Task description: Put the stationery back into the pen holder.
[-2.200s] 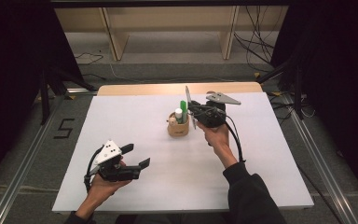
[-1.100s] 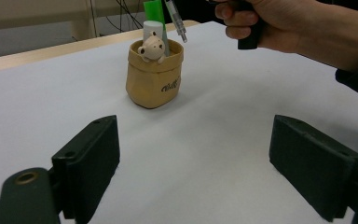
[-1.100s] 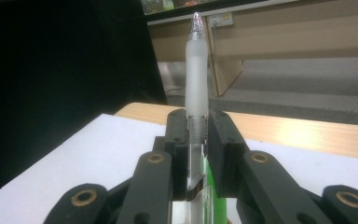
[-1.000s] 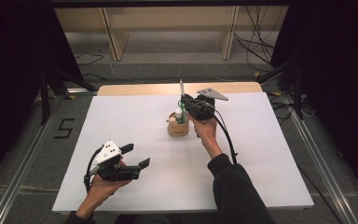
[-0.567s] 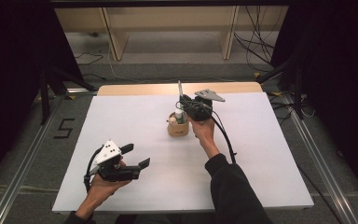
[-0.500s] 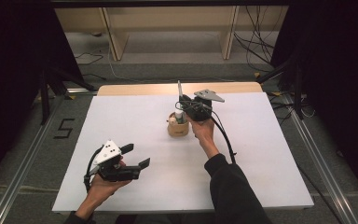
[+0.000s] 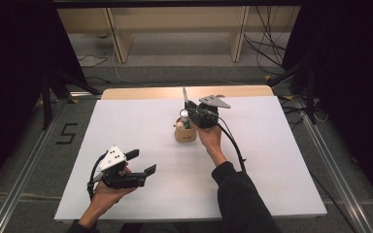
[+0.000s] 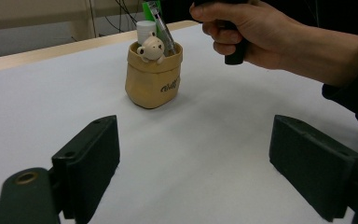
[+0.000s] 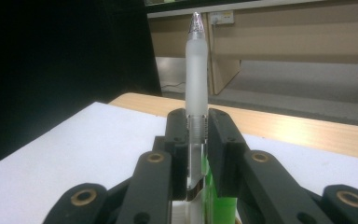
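White paper covers the desk [image 7: 272,160], with dark curtains at both sides and a wooden frame beyond the far edge. Near the middle of the far edge stands a tan cup [image 8: 153,77] with a small bear [image 8: 152,48] on its rim, holding a white tube [image 8: 145,31] and a green item [image 8: 149,8]. The right hand-held gripper [image 9: 197,128] hangs just above the cup, jaws clamped on a frosted pen [image 9: 196,65] that stands upright, tip up. The left hand-held gripper [image 7: 141,162] rests near the front left corner, jaws wide apart on nothing.

To finish well, I'd keep the pen vertical and lower it straight into free space inside the cup, steering past the tube and green item, and release only once its lower end sits on the bottom; a tilted release could tip the light cup.

The pen's lower end is hidden behind the jaws, so whether it is already inside the cup is unclear. The cup's interior and the green item's identity are hard to read.
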The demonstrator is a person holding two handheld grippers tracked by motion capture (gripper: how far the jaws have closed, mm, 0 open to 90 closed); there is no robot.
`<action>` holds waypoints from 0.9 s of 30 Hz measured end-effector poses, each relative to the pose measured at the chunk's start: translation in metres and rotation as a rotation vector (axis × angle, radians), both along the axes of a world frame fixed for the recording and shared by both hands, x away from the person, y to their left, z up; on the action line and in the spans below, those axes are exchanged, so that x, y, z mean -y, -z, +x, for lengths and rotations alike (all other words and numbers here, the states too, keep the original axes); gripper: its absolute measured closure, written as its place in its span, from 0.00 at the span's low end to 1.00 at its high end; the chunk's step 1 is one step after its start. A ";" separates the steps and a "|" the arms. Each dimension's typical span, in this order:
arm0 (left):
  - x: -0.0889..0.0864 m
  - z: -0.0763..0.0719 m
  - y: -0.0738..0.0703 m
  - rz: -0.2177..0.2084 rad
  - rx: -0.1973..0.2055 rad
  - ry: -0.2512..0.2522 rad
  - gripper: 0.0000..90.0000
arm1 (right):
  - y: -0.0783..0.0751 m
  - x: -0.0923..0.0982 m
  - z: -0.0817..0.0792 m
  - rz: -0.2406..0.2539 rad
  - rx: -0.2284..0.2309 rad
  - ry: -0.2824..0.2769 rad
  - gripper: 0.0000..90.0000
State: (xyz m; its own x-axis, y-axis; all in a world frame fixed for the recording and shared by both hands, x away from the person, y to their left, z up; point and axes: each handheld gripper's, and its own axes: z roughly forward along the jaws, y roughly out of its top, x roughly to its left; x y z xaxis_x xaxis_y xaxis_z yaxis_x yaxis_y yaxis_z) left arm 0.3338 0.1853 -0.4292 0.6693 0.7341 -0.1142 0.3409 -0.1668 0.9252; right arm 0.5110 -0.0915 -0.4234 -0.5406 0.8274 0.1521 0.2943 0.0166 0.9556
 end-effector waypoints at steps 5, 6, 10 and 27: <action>0.000 0.000 0.000 -0.004 -0.002 -0.001 0.17 | 0.001 0.000 -0.003 -0.007 0.021 -0.002 0.88; 0.000 0.000 0.000 -0.003 -0.002 0.000 0.17 | 0.002 0.001 -0.004 -0.008 0.025 0.000 0.88; 0.000 0.000 0.000 -0.002 -0.001 0.000 0.17 | 0.001 0.003 -0.005 0.000 0.019 -0.004 0.88; 0.000 0.000 0.000 -0.004 -0.003 -0.001 0.17 | -0.001 -0.001 -0.009 -0.024 0.047 -0.032 0.88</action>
State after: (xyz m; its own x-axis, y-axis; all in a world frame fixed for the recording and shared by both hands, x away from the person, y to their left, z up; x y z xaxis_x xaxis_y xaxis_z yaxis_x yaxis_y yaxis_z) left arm 0.3336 0.1850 -0.4292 0.6682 0.7343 -0.1193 0.3436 -0.1625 0.9249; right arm 0.5017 -0.0903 -0.4219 -0.5731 0.8125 0.1067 0.2484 0.0481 0.9675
